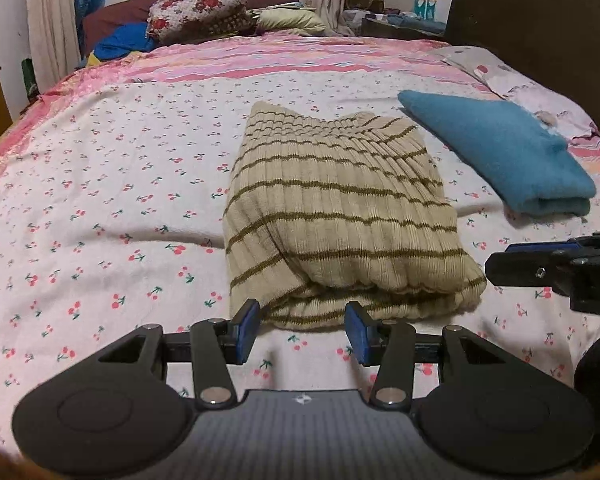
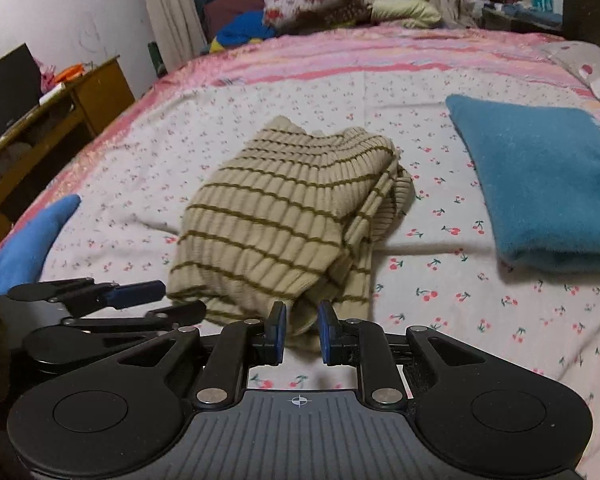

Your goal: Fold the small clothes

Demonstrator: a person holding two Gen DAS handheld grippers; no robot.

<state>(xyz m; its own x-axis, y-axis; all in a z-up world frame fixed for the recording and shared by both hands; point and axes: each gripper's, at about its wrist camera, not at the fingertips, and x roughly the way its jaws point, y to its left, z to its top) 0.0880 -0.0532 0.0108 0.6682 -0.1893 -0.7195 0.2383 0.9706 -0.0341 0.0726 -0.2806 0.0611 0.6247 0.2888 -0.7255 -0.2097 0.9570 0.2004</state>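
Striped sweater (image 1: pixel 340 216) is seen folded on the cherry-print bedsheet (image 1: pixel 100 200), folded blue garment (image 1: pixel 500 152) nearby. Left gripper (image 1: pixel 302 330) is spread at the near hem — nothing gripped. Right gripper (image 2: pixel 302 330) is narrowly parted, a sweater fold between the pads — contact can't be told.

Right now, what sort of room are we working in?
Most likely a home bedroom: the striped knit garment lies on a bed with a cherry-print sheet, a dark headboard stands along one side, and curtains hang at the far window.
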